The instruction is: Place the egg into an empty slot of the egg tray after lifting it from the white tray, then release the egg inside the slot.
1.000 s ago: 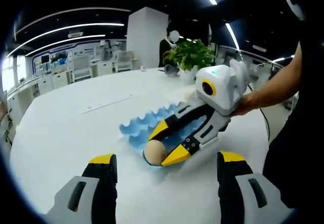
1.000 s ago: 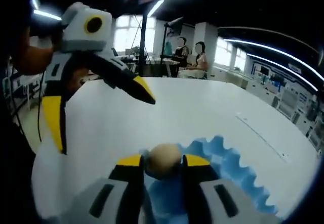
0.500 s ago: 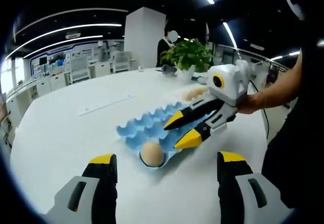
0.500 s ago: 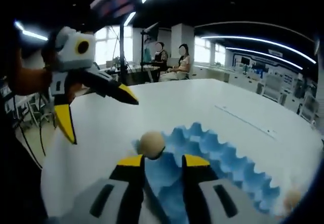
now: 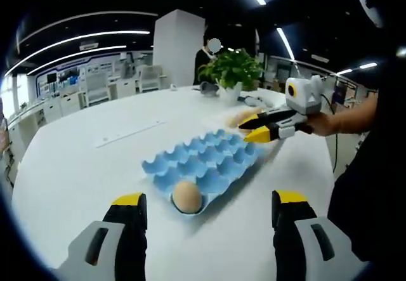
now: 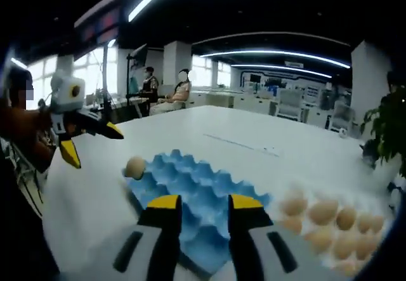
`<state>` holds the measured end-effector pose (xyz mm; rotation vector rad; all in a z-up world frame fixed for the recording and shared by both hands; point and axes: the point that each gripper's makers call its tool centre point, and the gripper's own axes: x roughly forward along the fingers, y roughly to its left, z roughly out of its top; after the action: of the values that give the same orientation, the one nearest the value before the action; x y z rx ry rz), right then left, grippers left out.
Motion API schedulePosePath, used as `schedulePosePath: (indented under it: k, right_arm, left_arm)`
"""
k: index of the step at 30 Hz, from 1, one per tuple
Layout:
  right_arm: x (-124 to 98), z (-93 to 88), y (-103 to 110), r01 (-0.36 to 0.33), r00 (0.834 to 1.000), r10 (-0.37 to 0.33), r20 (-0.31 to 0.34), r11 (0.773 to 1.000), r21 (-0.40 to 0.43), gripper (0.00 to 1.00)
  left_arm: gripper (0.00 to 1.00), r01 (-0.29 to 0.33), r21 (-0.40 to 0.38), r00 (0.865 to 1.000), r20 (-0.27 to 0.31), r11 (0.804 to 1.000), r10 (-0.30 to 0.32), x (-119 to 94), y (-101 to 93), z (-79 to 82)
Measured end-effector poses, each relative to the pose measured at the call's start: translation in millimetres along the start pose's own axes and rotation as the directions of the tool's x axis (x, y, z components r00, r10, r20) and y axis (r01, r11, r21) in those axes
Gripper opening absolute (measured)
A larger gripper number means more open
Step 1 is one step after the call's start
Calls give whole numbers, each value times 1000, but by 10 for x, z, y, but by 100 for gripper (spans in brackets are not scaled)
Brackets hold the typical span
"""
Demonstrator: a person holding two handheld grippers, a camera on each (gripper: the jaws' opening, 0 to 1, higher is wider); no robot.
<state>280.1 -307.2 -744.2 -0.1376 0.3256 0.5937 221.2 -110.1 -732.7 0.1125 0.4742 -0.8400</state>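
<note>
An egg (image 5: 187, 196) is sitting in a corner slot of the blue egg tray (image 5: 209, 162), at the tray end nearest the left gripper (image 5: 206, 221); nothing is touching it. The egg tray is lying flat on the white table (image 5: 76, 160), and its other slots that can be seen are holding nothing.

In the left gripper view, the left gripper's two yellow-tipped jaws are rising from the bottom of the view, spread wide apart, with nothing between them, and the egg is lying just ahead of the gap. The right gripper (image 5: 255, 129) is coming in from the right, held in a person's hand (image 5: 323, 124) above the far end of the egg tray. Its jaws are standing only a little apart and are gripping nothing. A potted plant (image 5: 233, 71) is standing on the table beyond it.

In the right gripper view, the right gripper (image 6: 204, 202) is showing its jaws parted over the egg tray (image 6: 209, 195), with only blue slots between them. The egg (image 6: 134, 167) is sitting at the tray's far left corner. More eggs (image 6: 323, 211) are lying in rows to the right, beside the egg tray; what is carrying them is too blurred to tell. The left gripper (image 6: 89, 143) is hanging to the left beyond the egg, its jaws wide apart.
</note>
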Motion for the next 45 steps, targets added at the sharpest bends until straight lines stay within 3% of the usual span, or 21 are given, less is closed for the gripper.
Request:
schedulePosePath:
  k: [3,6,14,25,26,30,33,35,39,45]
  right_arm:
    - [-211,-95,-328,113,993,-114,6,991,70,29]
    - [-384,-181,-573,203,979,-204,-2,975,89,29]
    - [-599,-463,-868,304,953,-298,-62,943,136,29]
    - [-587,-609,-816,292,954,-284,-98,953,81,28]
    - [-589,-599,-808,278,958,-273,-86,959,53,27]
    - [-609,-610,-821,261,965,-258,-54,962,73,25]
    - [-602,-588,-818,266,963,-261,-73,961,70,24]
    - [-608,-585,-830,265,963,-255,-91,958,113,24]
    - [-637,-556,-821,251,966,-242,-88,961,119,23]
    - [-651,-376,-788,223,974,-217,-60,967,121,23]
  left_arm:
    - [82,2,2,1000,2,1000,-2,-1,-9,4]
    - [82,2,3,1000,-1,1000,-2,-2,-8,-2]
    - [82,3,1,1000,1,1000,-3,0,-14,-2]
    - [81,2,-5,1000,2,1000,-2,-7,-12,-7]
    - [81,2,-7,1000,1,1000,-2,-8,-12,-10]
    - [81,0,-11,1000,-2,1000,-1,-11,-6,-24]
    - [81,1,-9,1000,-5,1000,-1,-10,-3,-31]
    - [81,0,-8,1000,-6,1000,0,-11,0,-36]
    - [81,-3,-2,1000,-8,1000,3,-29,2,-33]
    - [81,-9,0,1000,-11,1000,9,-45,14,-43]
